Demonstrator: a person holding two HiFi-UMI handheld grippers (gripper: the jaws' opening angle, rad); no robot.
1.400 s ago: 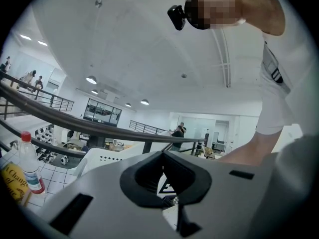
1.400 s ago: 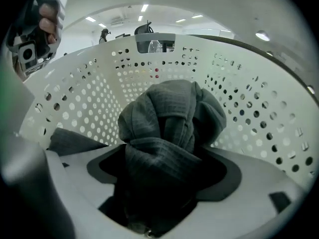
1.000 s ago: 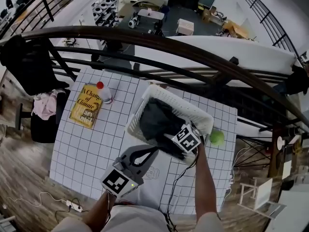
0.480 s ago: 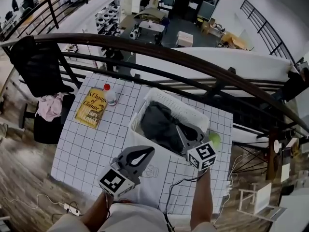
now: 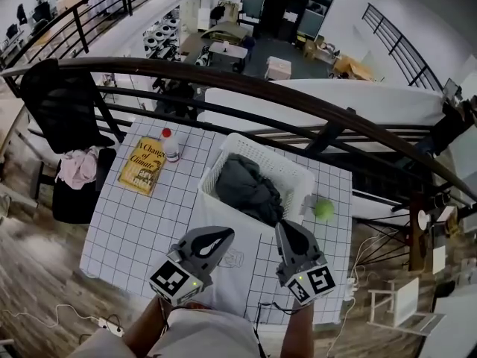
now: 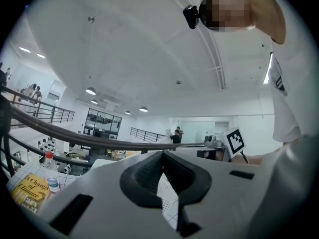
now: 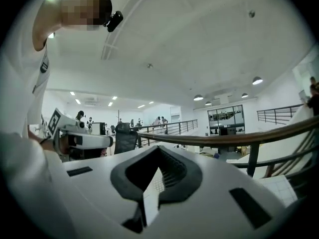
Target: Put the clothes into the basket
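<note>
Both sets of fingers [image 6: 134,180] are held shut and empty; a white shirt [image 5: 242,283] is spread on the counter [image 5: 119,230] under the left gripper [image 5: 218,236], beside the right gripper [image 5: 288,231], lengthwise toward the basket [image 5: 246,142].

Open-plan lab or office building, mezzanine level. Curved dark railing [image 5: 246,81] overlooks a lower floor with desks [image 5: 227,49] and boxes [image 5: 279,67]. Grid-marked test table [image 5: 119,222], black office chair [image 5: 56,103], recessed ceiling lights [image 6: 90,90].

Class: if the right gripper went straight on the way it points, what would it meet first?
Probably the white plastic lattice basket, just beyond the right gripper and its shut tongs; depth is unclear, so it might pass above.
</note>
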